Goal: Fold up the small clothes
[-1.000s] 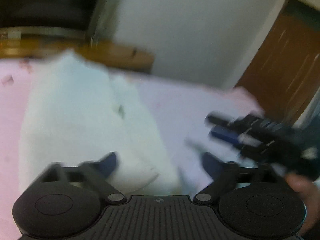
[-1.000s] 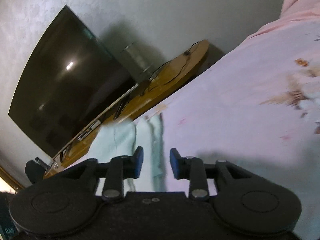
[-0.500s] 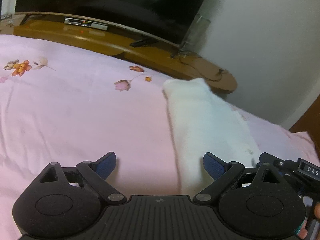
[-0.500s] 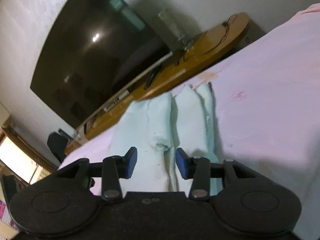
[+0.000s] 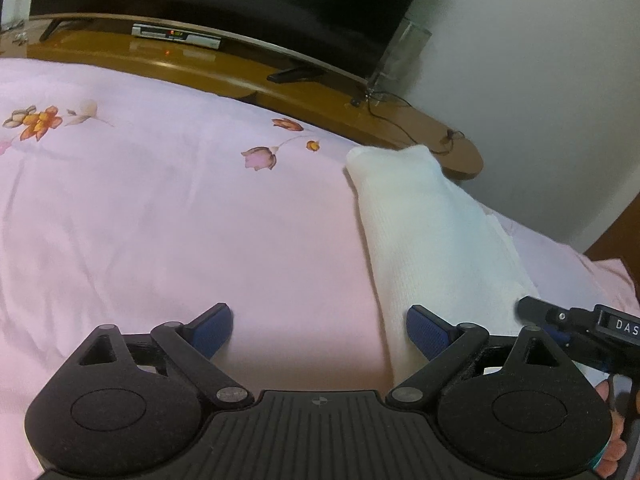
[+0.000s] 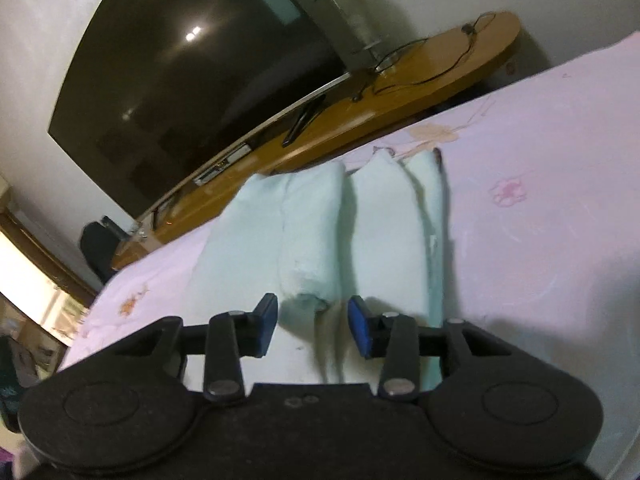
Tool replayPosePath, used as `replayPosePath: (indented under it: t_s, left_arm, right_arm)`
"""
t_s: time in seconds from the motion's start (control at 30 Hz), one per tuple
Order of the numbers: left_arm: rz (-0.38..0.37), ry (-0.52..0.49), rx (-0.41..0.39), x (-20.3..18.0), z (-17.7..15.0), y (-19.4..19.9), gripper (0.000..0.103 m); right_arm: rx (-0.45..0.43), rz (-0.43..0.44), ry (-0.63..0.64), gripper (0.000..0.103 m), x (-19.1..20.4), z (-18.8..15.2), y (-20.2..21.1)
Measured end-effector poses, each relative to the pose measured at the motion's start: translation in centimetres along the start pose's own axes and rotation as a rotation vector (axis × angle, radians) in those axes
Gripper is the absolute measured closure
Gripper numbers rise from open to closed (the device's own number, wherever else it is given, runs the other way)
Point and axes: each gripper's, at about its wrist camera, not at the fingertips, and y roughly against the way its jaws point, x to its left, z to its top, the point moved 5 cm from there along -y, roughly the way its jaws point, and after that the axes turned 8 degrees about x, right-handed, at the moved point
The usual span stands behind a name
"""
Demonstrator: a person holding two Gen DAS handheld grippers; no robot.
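Here my left gripper [image 5: 319, 330] hangs low over the pink floral bedsheet [image 5: 160, 220], its blue pads spread wide with nothing between them but bare sheet. The pale folded garment [image 5: 432, 240] lies to its right — a long, narrow bundle running away from me toward the wooden TV bench [image 5: 240, 76], its far end close to the bed's edge. My left gripper's right-hand pad sits just at the near edge of that bundle; I cannot tell whether it touches the cloth.

My right gripper [image 6: 313, 326] is over the near end of the same garment [image 6: 384, 240], which in this view looks mint-tinted and shows several lengthwise folds lying side by side, one of them a rolled ridge ending right ahead of the pads. Its jaws stand at a moderate gap, having just closed slightly, and they are not pressing on anything — the cloth lies below and ahead of them. In the left wrist view that gripper's black tip [image 5: 536, 310] reaches in from the right onto the bundle's near corner, with my fingers [image 5: 610, 448] showing behind it. A dark television [image 6: 180, 80] stands on the bench against the white wall.
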Motion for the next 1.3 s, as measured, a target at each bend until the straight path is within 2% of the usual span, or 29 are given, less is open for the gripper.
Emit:
replayPosePath:
  t_s: [0.07,0.13,0.23,0.3,0.4,0.47,0.53,0.6,0.7,0.8,0.87,0.97,1.0,1.03,1.13,1.23,1.27,1.3]
  left_arm:
    - [0.0,-0.006,-0.001,0.0,0.1,-0.1,0.009]
    - [0.002,-0.008,0.0,0.0,0.3,-0.1,0.009]
    - [0.011,0.005,-0.006,0.1,0.7,-0.1,0.009]
    - [0.021,0.009,-0.004,0.2,1.0,-0.5,0.009]
    - [0.051,-0.029,0.004,-0.3,1.2,-1.1,0.009]
    - [0.075,-0.042,0.007,-0.7,1.4,-1.2,0.009]
    - [0.07,-0.041,-0.006,-1.2,1.6,-0.8,0.009]
    - [0.041,-0.039,-0.025,-1.8,1.7,-0.4,0.009]
    - [0.008,-0.058,-0.016,-3.1,1.6,-0.7,0.009]
    - [0.019,-0.093,0.027,-4.5,1.1,-2.0,0.009]
    - [0.024,-0.088,0.026,-4.8,1.0,-2.3,0.009]
    - [0.022,-0.088,0.025,-4.9,1.3,-1.9,0.009]
    - [0.016,-0.088,0.015,-4.8,1.5,-1.6,0.009]
    - [0.013,-0.086,0.005,-4.6,1.6,-1.5,0.009]
    - [0.013,-0.07,0.013,-4.2,1.7,-1.8,0.009]
    - [0.014,-0.075,0.016,-4.2,1.5,-2.3,0.009]
    - [0.018,-0.08,0.015,-4.4,1.6,-2.2,0.009]
    - [0.013,-0.086,0.014,-4.6,1.7,-2.0,0.009]
  right_arm:
    - [0.051,0.051,0.004,0.062,0.3,-0.5,-0.3]
    - [0.064,0.108,0.011,0.061,0.7,-0.5,-0.4]
    - [0.031,0.043,-0.034,0.069,-0.3,0.0,-0.8]
    - [0.024,0.085,-0.077,0.067,-0.7,0.3,-1.1]
    - [0.025,0.088,-0.045,0.063,0.0,0.3,-1.6]
    - [0.029,0.047,0.012,0.082,0.7,0.4,-1.8]
    - [0.006,0.007,0.09,0.087,1.9,0.4,-1.5]
    - [-0.048,-0.027,0.154,0.087,3.1,0.5,0.0]
    - [-0.12,-0.045,0.174,0.087,3.6,0.5,2.9]
    - [-0.115,-0.085,0.141,0.087,1.8,-0.2,4.0]
    - [-0.041,-0.144,0.08,0.087,-0.6,-0.7,1.8]
    - [-0.042,-0.067,0.006,0.084,-2.1,-0.7,1.8]
    - [-0.06,-0.05,-0.004,0.078,-2.2,-0.6,2.2]
    - [-0.079,-0.047,0.0,0.074,-2.2,-0.5,2.7]
    - [-0.106,-0.034,0.004,0.07,-2.3,0.1,2.9]
    - [-0.116,-0.048,0.005,0.071,-2.6,1.0,2.2]
    - [-0.112,-0.058,0.019,0.075,-2.6,1.1,1.5]
    - [-0.101,-0.083,0.052,0.083,-2.3,1.1,1.1]
